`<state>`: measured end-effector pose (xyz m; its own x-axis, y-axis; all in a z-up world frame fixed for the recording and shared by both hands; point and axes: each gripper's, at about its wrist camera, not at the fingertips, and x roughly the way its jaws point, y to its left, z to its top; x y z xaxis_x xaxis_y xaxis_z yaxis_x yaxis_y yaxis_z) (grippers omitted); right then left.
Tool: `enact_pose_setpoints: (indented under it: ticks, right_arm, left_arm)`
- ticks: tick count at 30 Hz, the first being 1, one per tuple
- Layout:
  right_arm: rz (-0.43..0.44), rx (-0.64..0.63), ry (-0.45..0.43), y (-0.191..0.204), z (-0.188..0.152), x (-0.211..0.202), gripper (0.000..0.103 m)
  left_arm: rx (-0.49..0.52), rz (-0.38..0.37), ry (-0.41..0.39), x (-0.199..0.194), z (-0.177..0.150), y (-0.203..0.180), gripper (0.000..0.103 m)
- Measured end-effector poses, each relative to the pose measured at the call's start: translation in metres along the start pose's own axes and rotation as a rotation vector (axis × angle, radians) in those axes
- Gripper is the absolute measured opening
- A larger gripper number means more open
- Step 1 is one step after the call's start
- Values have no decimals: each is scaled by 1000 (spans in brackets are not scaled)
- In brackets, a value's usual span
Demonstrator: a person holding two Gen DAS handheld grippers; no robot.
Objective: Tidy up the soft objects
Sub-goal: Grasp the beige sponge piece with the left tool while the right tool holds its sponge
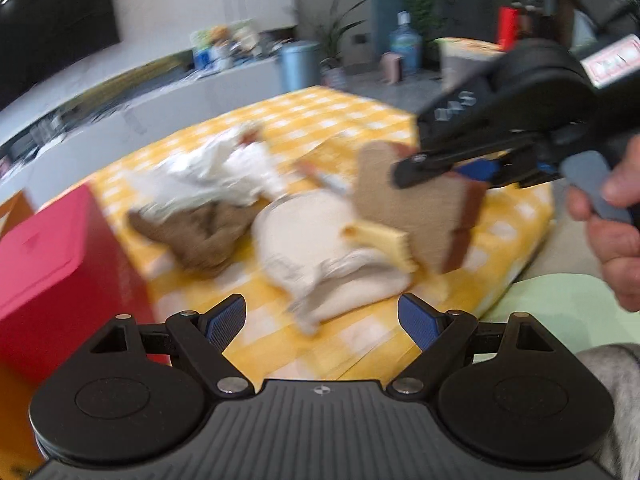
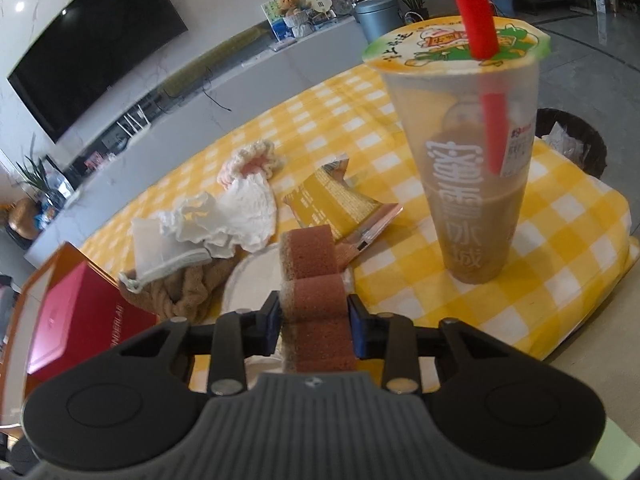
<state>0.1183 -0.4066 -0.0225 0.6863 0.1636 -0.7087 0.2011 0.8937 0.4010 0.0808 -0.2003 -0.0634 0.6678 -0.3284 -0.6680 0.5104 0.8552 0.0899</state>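
Right wrist view: right gripper (image 2: pixel 314 312) pinches the brown sponge (image 2: pixel 310 276), lifted clear; carry it level toward the red box (image 2: pixel 76 312). Left gripper (image 1: pixel 322 320) gapes wide, holding nothing.

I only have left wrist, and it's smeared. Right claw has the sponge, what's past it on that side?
Observer: A tall milk tea cup with a red straw stands on the yellow checked cloth, just right of the sponge held in the right claw.
Operator: Cup clear of the sponge?
Observer: Yes, apart; checked cloth shows between them.
Operator: Sharper read on the white heap?
Observer: It is frilly white fabric with a pink crocheted piece behind it.
Operator: Anything flat near it?
Observer: A torn yellow packet lies between the fabric and the cup.
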Motion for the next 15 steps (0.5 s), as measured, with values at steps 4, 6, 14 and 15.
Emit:
enact_pose_setpoints:
  ticks: [4,6,14,15]
  right_arm:
    - [45,43,-5,-7,0,0,33]
    - [49,61,-6,-10,0,1,33]
    - [79,75,-24,-12,1,-3,33]
    - [88,79,-25,-13,2,-4,33]
  left_arm:
    - [123,-28,-82,13,1,-21,101]
    - [206,-13,-122,20,-1,-35,101]
    - [361,71,-184,51,-5,-73,101]
    - [350,74,-176,56,-2,-73,101]
